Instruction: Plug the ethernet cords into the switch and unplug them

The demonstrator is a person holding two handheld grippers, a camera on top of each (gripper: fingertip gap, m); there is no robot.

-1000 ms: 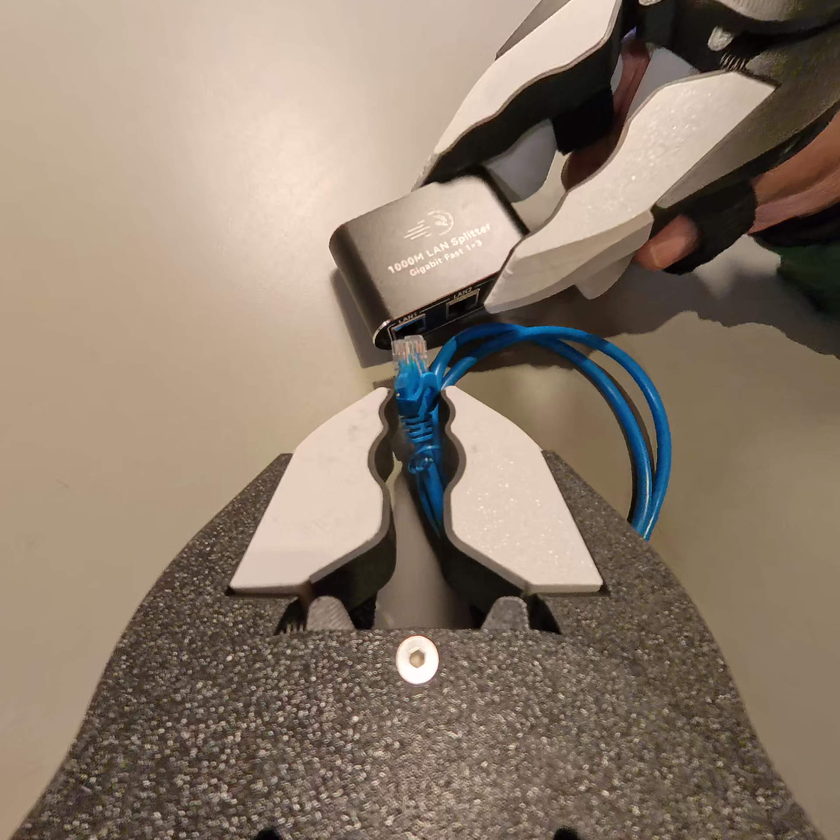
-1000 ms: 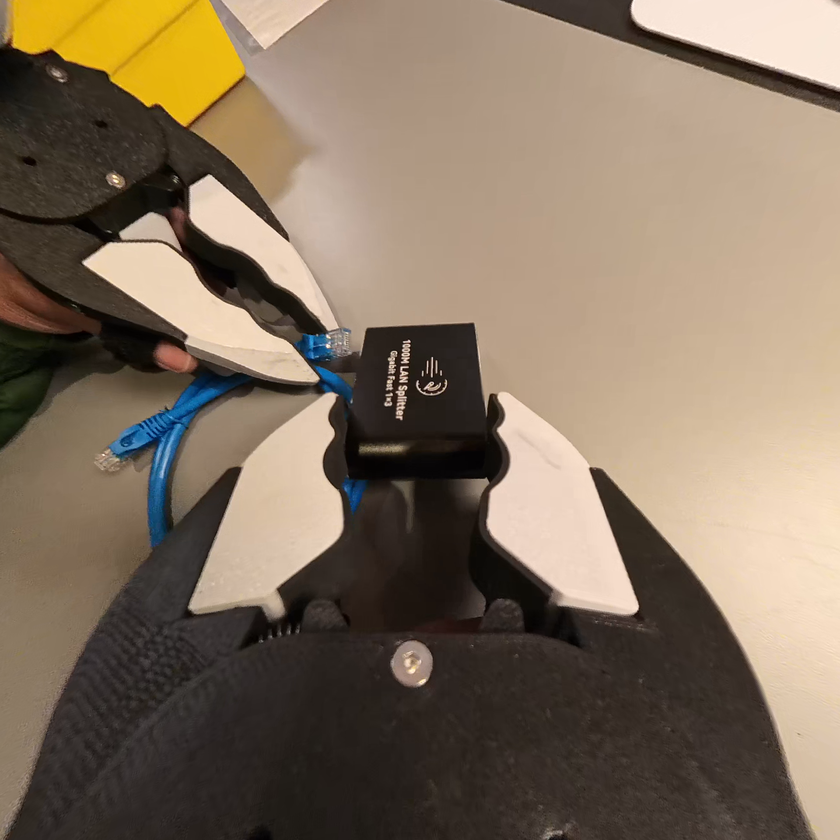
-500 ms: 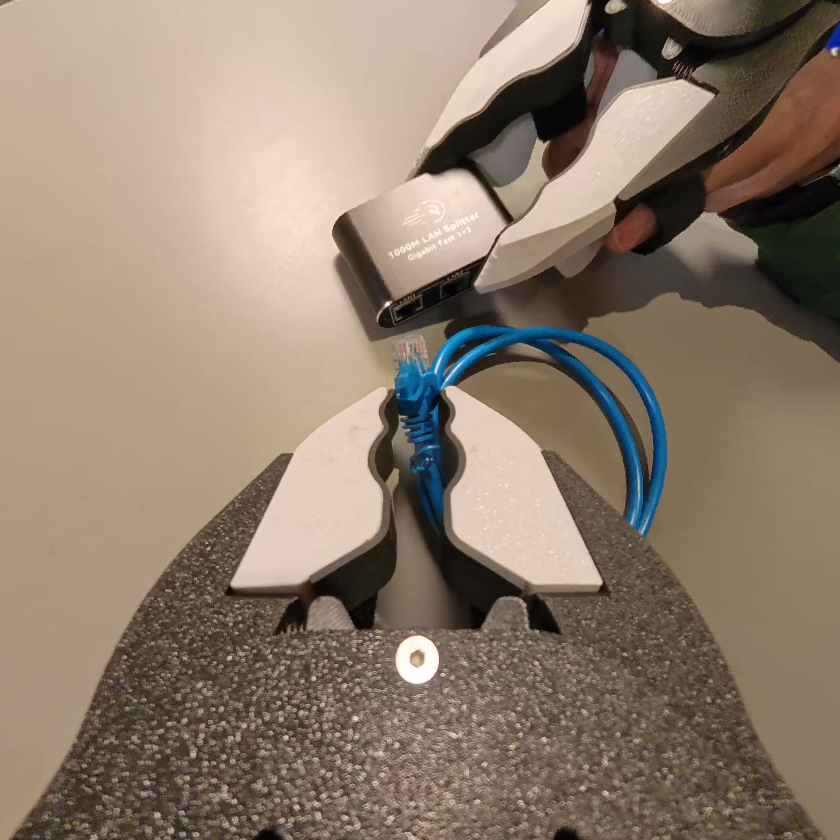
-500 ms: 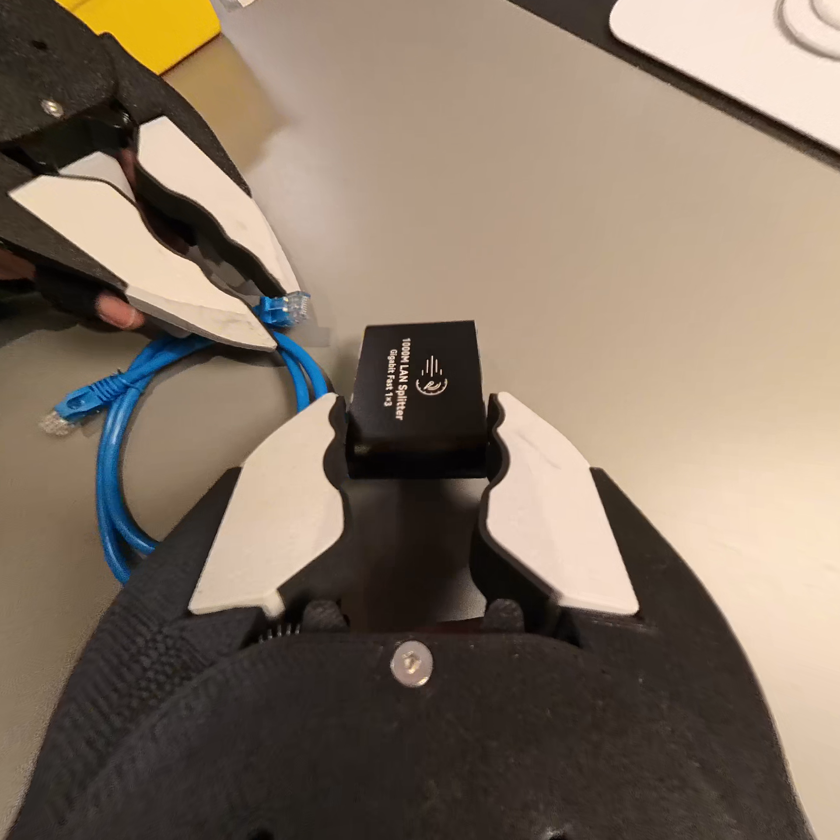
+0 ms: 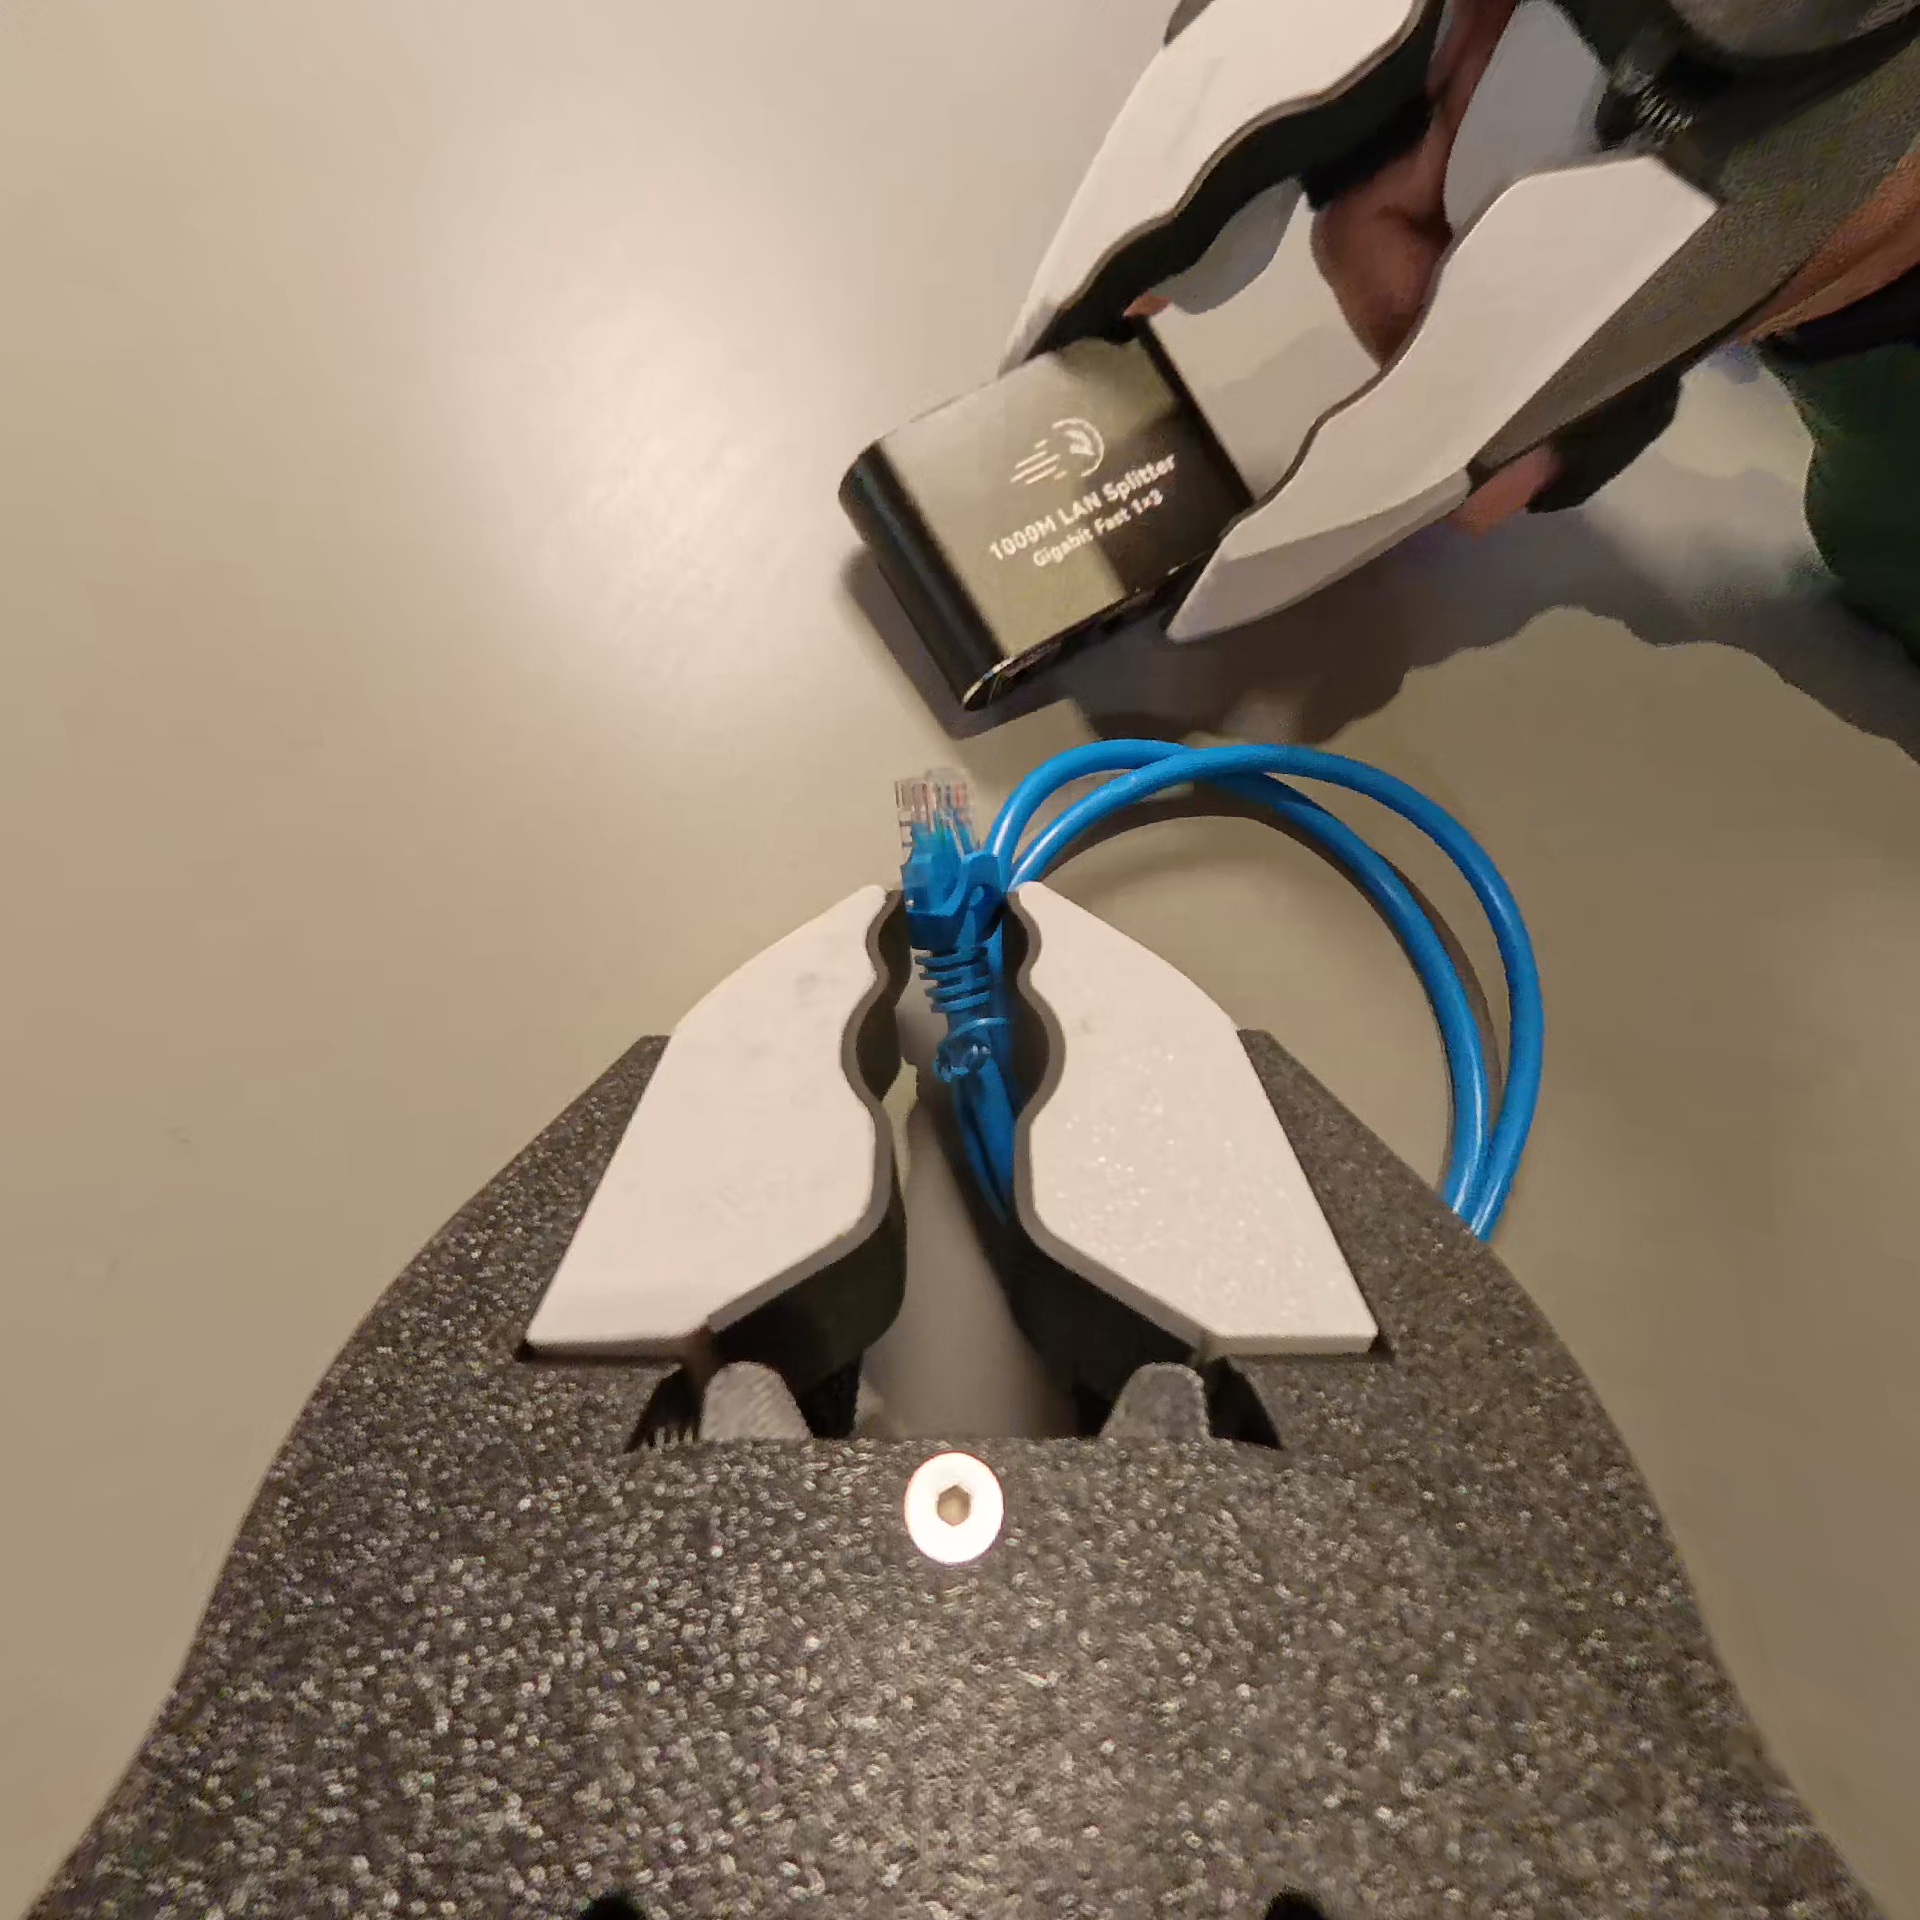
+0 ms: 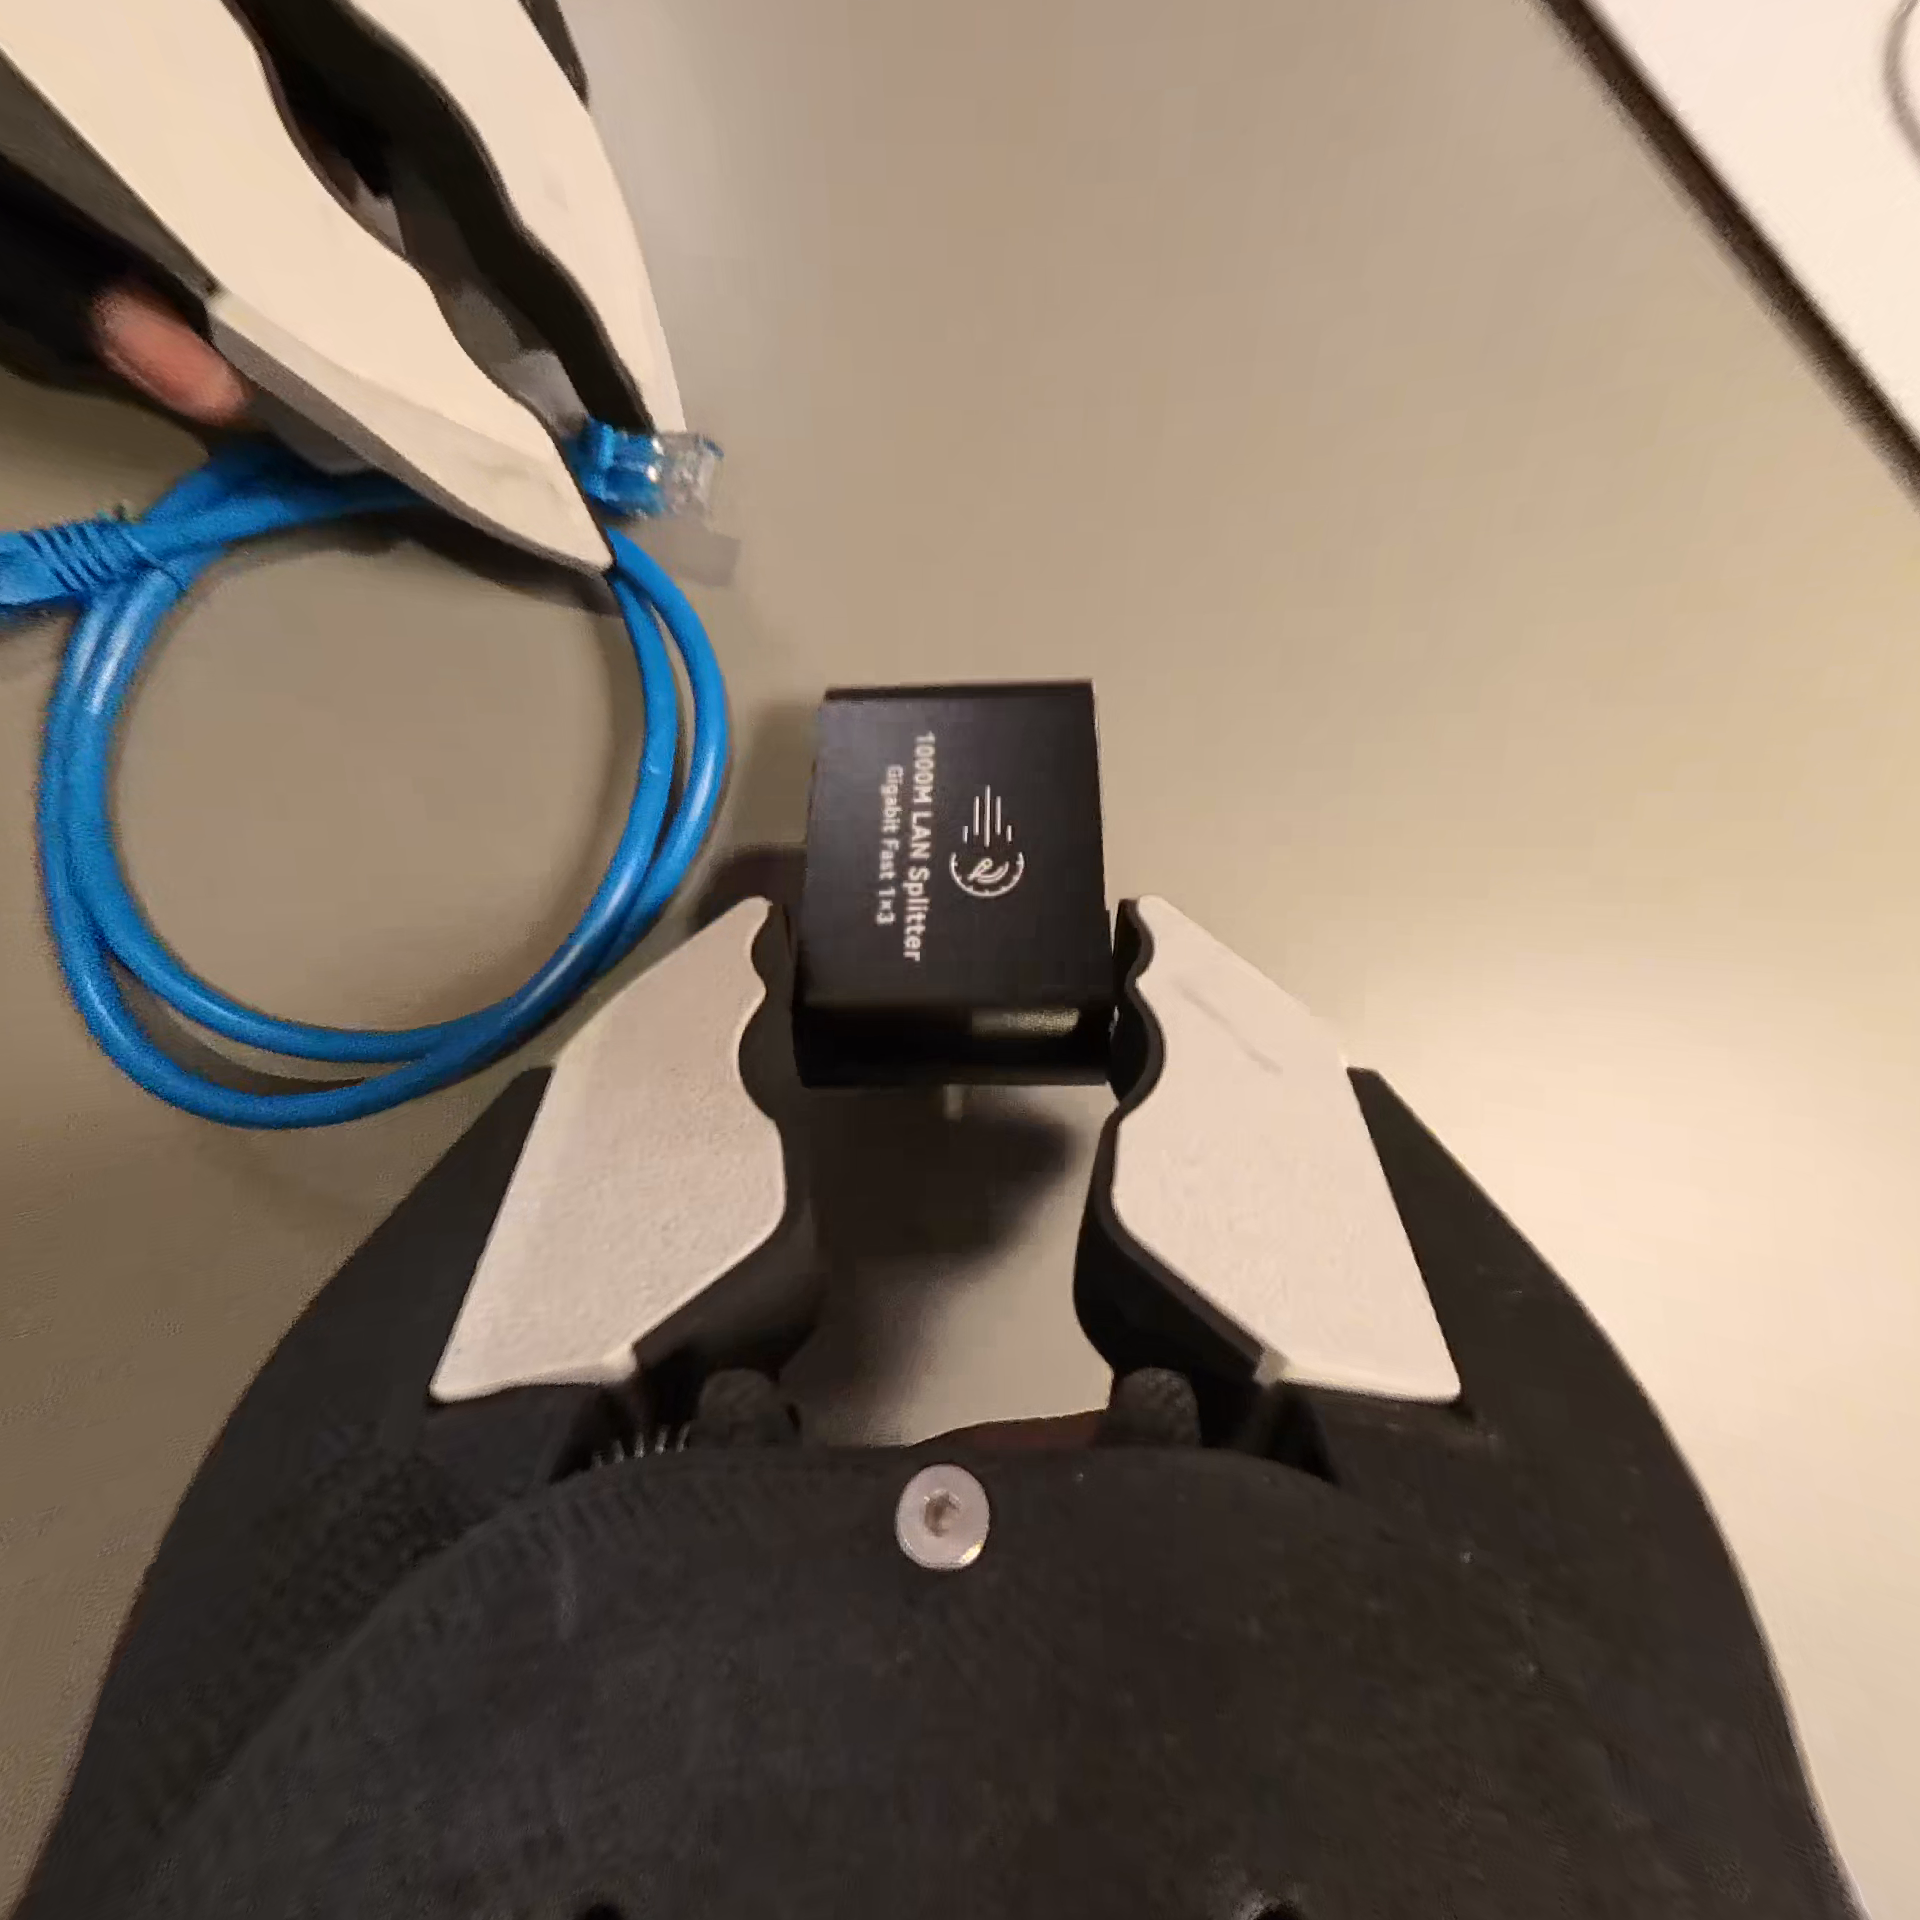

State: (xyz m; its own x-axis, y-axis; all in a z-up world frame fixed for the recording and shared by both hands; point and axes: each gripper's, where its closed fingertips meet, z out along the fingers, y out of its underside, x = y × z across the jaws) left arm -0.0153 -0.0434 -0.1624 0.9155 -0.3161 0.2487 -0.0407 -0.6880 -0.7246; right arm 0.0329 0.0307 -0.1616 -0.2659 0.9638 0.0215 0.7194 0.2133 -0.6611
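My left gripper (image 5: 940,904) is shut on the blue boot of a blue ethernet cord (image 5: 1455,935). Its clear plug (image 5: 930,800) sticks out past the fingertips, and the cord loops away to the right. My right gripper (image 6: 945,935) is shut on the near end of the black switch (image 6: 951,831) and holds it low over the table. In the left wrist view the switch (image 5: 1039,520) lies ahead and right of the plug, with a clear gap between them. In the right wrist view the left gripper (image 6: 623,478) and plug (image 6: 675,483) sit up and left of the switch.
The cord's loop (image 6: 665,748) lies on the beige table (image 6: 1351,520), with its second plug end (image 6: 52,561) at the left edge. A white flat object (image 6: 1818,156) lies at the far right. A gloved hand (image 5: 1558,478) holds the right gripper.
One second ago the plug was right at the switch's port face. The plug and the switch have since drawn apart, and the gap has widened. Both grips are unchanged.
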